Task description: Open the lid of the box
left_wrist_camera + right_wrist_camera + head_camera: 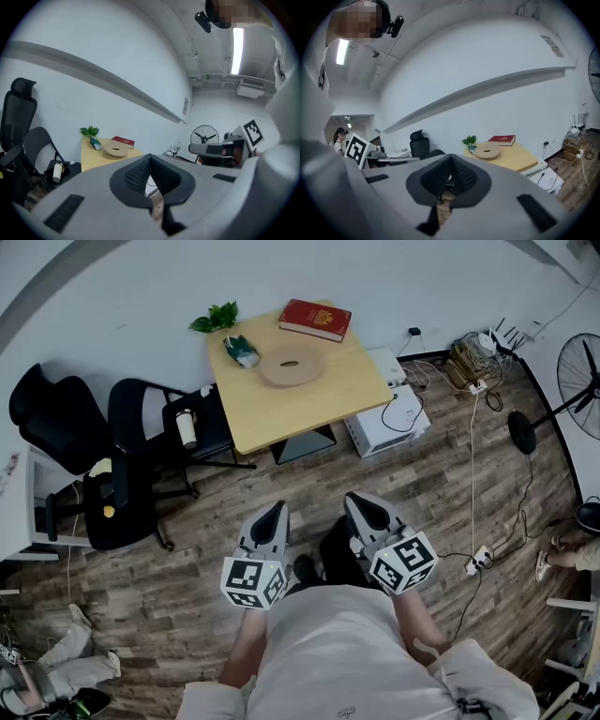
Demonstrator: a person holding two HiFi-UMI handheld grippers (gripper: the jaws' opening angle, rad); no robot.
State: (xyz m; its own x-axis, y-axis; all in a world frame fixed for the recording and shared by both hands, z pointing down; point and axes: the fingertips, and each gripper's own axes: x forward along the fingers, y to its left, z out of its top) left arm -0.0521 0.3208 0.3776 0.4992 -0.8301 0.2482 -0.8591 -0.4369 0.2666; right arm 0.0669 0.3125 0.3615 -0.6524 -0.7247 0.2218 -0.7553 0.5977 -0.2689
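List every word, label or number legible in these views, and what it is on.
Nothing can be read.
Red box: gold print on top, too small.
Wall sign: blurred.
Marker cubes: black-and-white patterns, no letters.

Place: an office-type workroom.
Seating: 2 black swivel office chairs [42, 413] [141, 409] side by side, just left of the table.
Table: a small light-wood table [281, 418] against the white wall [141, 287], bearing a red hardback book [315, 319] and a green potted plant [216, 318].
Floor: wood-look planks [187, 521].
Power: a white power strip [481, 559] on the floor with cables [473, 456] trailing across the right side.
Equipment: white box-shaped units [389, 418] beside the table; a black pedestal fan [577, 371] at the right.
Lighting: a ceiling tube light [237, 44].
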